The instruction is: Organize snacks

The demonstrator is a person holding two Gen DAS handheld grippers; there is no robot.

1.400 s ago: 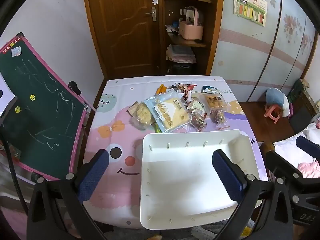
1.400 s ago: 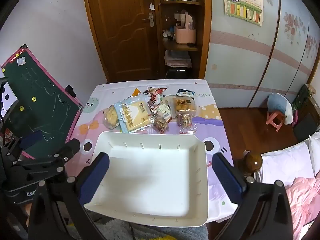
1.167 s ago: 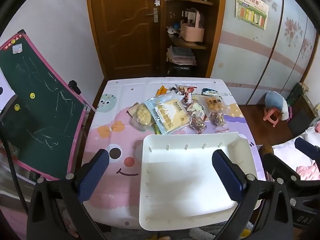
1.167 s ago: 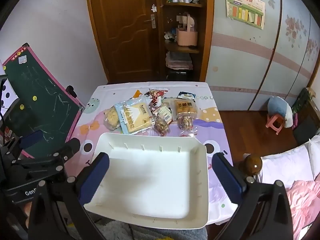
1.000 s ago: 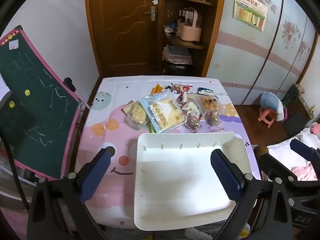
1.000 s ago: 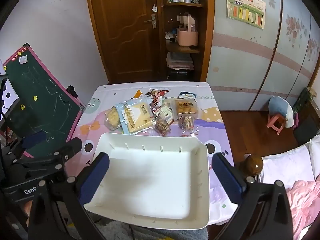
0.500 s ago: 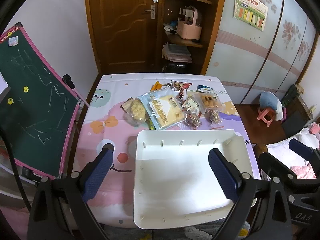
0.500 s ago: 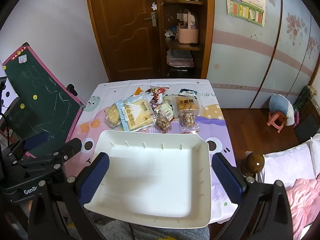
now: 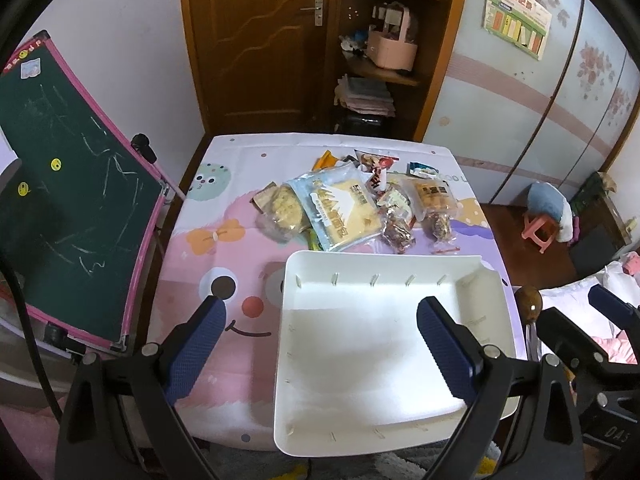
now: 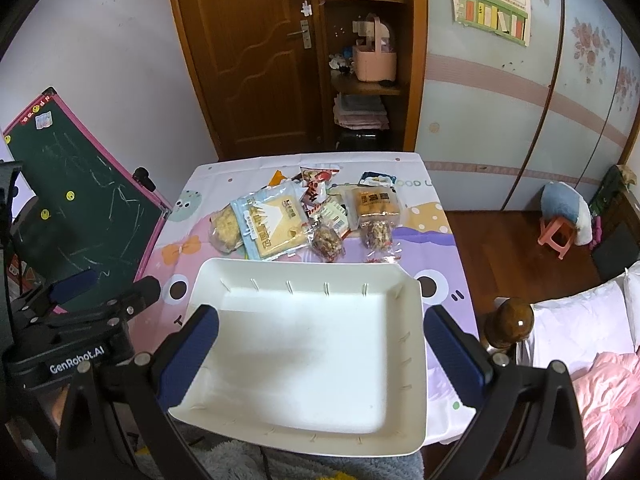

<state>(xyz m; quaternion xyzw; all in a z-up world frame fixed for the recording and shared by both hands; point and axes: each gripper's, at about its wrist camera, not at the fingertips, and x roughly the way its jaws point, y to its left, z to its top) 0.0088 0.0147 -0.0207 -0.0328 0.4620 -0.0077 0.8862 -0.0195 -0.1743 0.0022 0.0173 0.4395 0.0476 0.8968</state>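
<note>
An empty white tray (image 9: 384, 364) (image 10: 312, 360) lies at the near edge of a table with a pink and purple cartoon cloth (image 9: 224, 240). Behind it is a heap of snack packets: a large pale blue bag (image 9: 340, 208) (image 10: 272, 220), a clear bag of biscuits (image 9: 280, 216), nut packets (image 9: 398, 228) (image 10: 376, 234) and a red packet (image 9: 376, 164). My left gripper (image 9: 320, 344) hovers open above the tray's left half. Over the tray my right gripper (image 10: 320, 356) stands open. Neither holds anything.
A green chalkboard with a pink frame (image 9: 68, 184) leans at the table's left. Behind the table are a wooden door (image 9: 256, 40) and shelves (image 9: 384, 64). A bedpost knob (image 10: 510, 320), pink bedding (image 10: 608, 392) and a pink stool (image 10: 554, 236) lie to the right.
Both grippers have risen and drawn back slightly, so more of the table and room shows. Tray and snacks have not moved. Both grippers stay open.
</note>
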